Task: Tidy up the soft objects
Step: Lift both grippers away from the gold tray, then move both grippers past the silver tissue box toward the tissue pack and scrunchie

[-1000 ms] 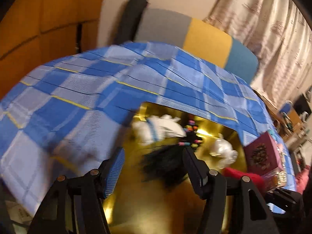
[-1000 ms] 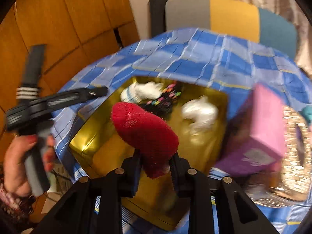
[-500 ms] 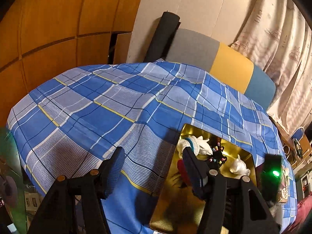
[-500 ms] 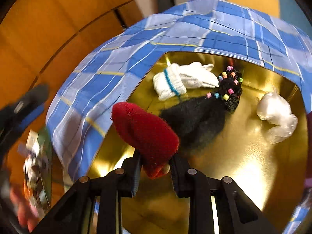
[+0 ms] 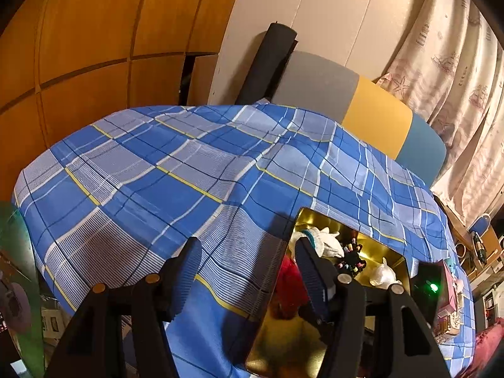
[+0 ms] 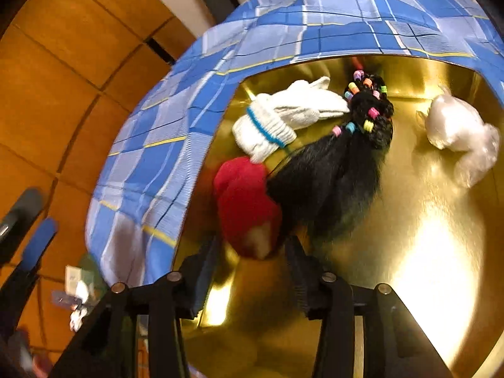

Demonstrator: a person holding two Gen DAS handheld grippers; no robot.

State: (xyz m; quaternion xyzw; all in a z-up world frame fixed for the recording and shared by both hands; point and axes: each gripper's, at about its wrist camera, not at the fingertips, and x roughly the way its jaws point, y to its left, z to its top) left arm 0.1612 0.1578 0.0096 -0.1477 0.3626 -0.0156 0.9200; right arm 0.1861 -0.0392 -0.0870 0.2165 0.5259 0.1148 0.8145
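A gold tray [image 6: 425, 252] lies on a blue checked cloth [image 6: 195, 100]. It holds a white glove [image 6: 289, 116], a black hairpiece with coloured beads [image 6: 334, 170], a crumpled white bag [image 6: 456, 132] and a red soft piece [image 6: 245, 201] by its left wall. My right gripper [image 6: 252, 252] hangs low over the tray. Its jaws are opening, and the red piece's near end lies between the tips with the pads off it. My left gripper [image 5: 247, 249] stands open over the cloth [image 5: 157, 189], left of the tray [image 5: 293, 346], with nothing between its fingers.
A pink box [image 5: 447, 299] sits right of the tray. Behind the cloth are a grey, yellow and blue cushioned back [image 5: 375, 116] and a black roll [image 5: 271, 63]. Orange wood panels [image 5: 78, 47] stand at the left and a curtain [image 5: 456, 63] at the right.
The right gripper sank toward the tray, its jaws parted, and the red piece dropped from them onto the tray. The left gripper drew back left off the tray, then held still.
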